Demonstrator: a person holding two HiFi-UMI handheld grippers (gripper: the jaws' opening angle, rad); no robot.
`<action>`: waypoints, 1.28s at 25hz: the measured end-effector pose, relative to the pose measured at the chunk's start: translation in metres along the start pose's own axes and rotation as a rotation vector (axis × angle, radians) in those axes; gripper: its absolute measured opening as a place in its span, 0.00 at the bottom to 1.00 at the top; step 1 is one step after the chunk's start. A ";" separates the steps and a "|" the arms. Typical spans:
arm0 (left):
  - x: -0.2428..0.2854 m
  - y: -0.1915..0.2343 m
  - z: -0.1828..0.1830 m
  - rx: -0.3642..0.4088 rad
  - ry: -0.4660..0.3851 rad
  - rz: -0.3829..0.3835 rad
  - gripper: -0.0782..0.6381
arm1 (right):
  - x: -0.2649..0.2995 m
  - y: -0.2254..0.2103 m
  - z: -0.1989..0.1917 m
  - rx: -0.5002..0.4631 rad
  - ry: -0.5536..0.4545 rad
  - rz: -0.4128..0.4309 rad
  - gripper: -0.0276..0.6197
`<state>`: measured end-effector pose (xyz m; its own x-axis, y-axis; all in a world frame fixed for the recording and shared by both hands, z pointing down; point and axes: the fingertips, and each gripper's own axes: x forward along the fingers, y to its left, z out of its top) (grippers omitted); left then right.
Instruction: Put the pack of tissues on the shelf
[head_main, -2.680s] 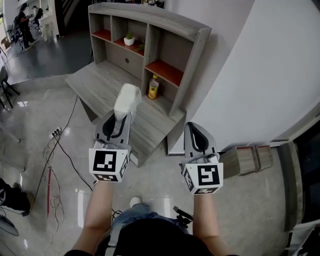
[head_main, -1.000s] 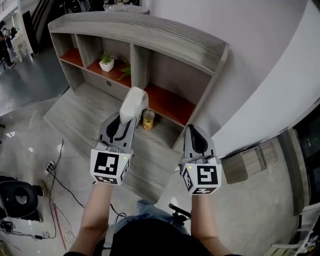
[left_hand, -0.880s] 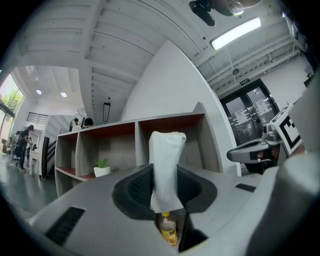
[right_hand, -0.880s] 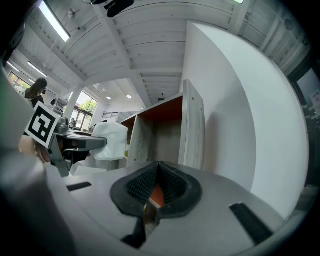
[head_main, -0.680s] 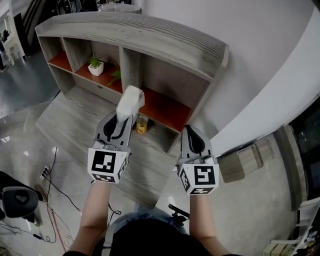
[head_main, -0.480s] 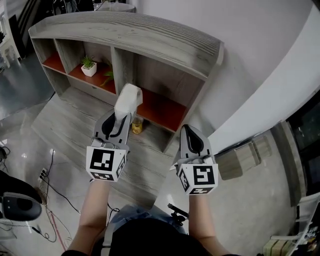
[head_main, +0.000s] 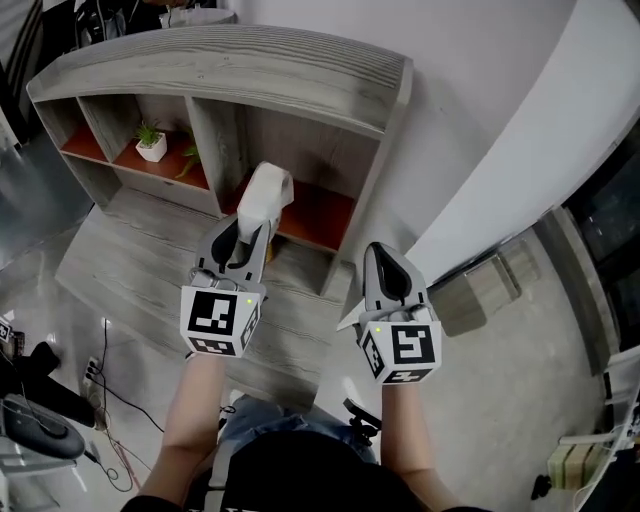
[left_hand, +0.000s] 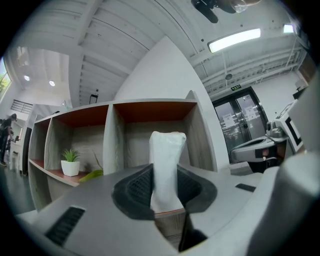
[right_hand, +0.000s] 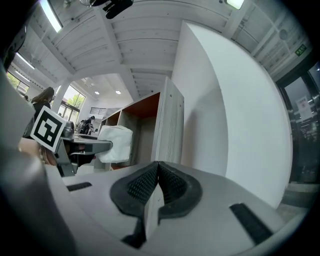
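Note:
A white pack of tissues (head_main: 265, 197) (left_hand: 166, 167) stands upright between the jaws of my left gripper (head_main: 246, 236), which is shut on it. It hangs in front of the grey wooden shelf (head_main: 230, 70), before the right-hand cubby with an orange-red board (head_main: 318, 215). From the right gripper view the pack of tissues (right_hand: 115, 143) shows at the left, beside the shelf's end panel (right_hand: 170, 132). My right gripper (head_main: 388, 285) is shut and holds nothing, level with the shelf's right end.
A small potted plant (head_main: 152, 146) sits in the left cubby, green leaves (head_main: 186, 166) beside it. A lower grey ledge (head_main: 150, 260) runs in front of the shelf. A curved white wall (head_main: 500, 150) stands to the right. Cables (head_main: 100, 400) lie on the floor at left.
The shelf has come nearer and slid left in the head view. The tissue pack now sits in front of the right cubby, hiding the yellow bottle seen earlier. Both grippers keep their grip states.

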<state>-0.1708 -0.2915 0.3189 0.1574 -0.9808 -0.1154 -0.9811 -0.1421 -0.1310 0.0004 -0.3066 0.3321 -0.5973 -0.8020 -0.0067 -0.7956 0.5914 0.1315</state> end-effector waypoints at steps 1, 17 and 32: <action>0.001 -0.001 -0.001 -0.003 0.000 -0.012 0.25 | -0.002 0.000 0.000 0.000 0.002 -0.011 0.07; 0.020 0.005 -0.006 -0.187 0.013 -0.228 0.25 | -0.020 0.016 0.021 -0.020 0.022 -0.212 0.07; 0.034 0.017 -0.057 -0.725 0.114 -0.226 0.25 | -0.019 0.027 0.014 -0.012 0.061 -0.263 0.07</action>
<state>-0.1881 -0.3353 0.3689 0.3886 -0.9197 -0.0555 -0.7611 -0.3544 0.5433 -0.0116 -0.2745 0.3224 -0.3627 -0.9317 0.0170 -0.9211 0.3613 0.1450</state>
